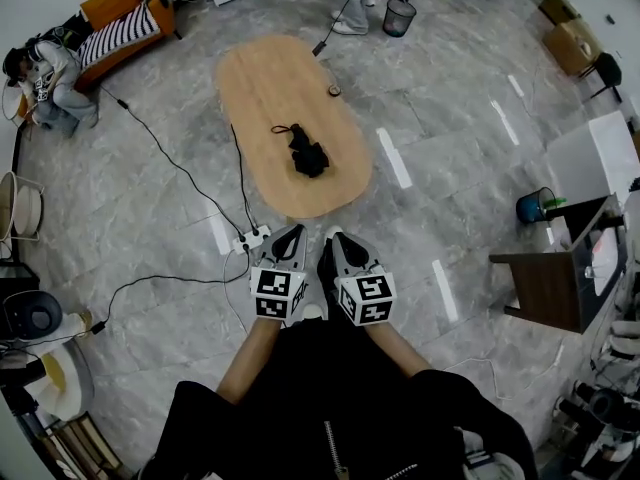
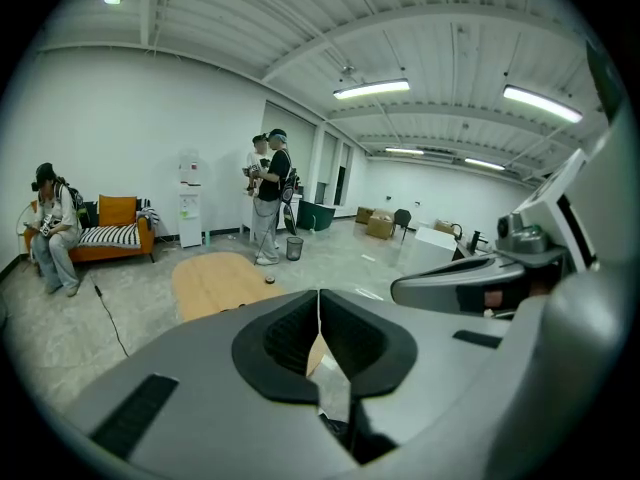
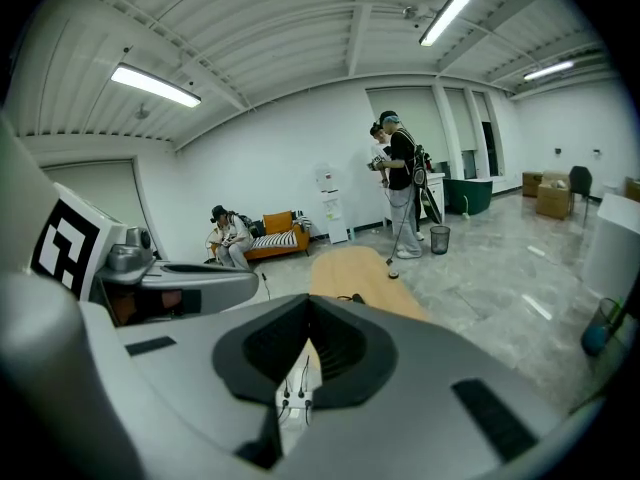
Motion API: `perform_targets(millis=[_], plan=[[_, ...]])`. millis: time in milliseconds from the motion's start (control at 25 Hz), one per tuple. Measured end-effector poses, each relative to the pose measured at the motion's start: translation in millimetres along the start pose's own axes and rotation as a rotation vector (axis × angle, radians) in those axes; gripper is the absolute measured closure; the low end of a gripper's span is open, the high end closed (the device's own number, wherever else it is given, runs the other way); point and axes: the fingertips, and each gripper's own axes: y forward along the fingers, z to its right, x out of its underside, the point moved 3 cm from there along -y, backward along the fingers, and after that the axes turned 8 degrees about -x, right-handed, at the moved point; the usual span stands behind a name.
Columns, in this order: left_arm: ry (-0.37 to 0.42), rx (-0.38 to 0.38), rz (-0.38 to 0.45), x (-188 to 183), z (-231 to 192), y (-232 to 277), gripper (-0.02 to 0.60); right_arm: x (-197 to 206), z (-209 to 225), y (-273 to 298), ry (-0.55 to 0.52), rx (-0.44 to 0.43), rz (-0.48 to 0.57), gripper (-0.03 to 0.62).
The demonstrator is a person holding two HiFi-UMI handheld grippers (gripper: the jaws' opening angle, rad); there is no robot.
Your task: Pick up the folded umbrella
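Note:
The folded umbrella [image 1: 308,155] is black and lies crumpled near the middle of an oval wooden table [image 1: 270,78], with its strap trailing to the left. My left gripper [image 1: 291,232] and right gripper [image 1: 331,238] are side by side over the floor, just short of the table's near end. Both are shut and hold nothing. In the left gripper view the shut left gripper [image 2: 319,296] hides most of the table [image 2: 212,276], and the umbrella cannot be made out. In the right gripper view a dark bit of the umbrella [image 3: 353,297] shows above the shut right gripper [image 3: 308,303].
A white power strip [image 1: 251,238] with black cables lies on the floor just left of my grippers. A small round object [image 1: 334,91] sits on the far part of the table. Beyond are a mesh bin [image 1: 398,16], an orange sofa [image 1: 125,13] and a seated person [image 1: 52,78]. A dark side table [image 1: 550,286] stands right.

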Motion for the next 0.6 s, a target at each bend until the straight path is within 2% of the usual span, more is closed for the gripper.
perform_targets(millis=[400, 600], plan=[[-0.055, -0.058, -0.002, -51.9, -23.4, 68.2, 0.565, -65.8, 51.3, 59.0, -0.041, -0.072, -0.029, 0.583], [-0.063, -0.088, -0.013, -75.0, -31.1, 106.6, 0.565, -104.3, 84.0, 88.5, -0.068, -0.099, 0.011, 0.583]])
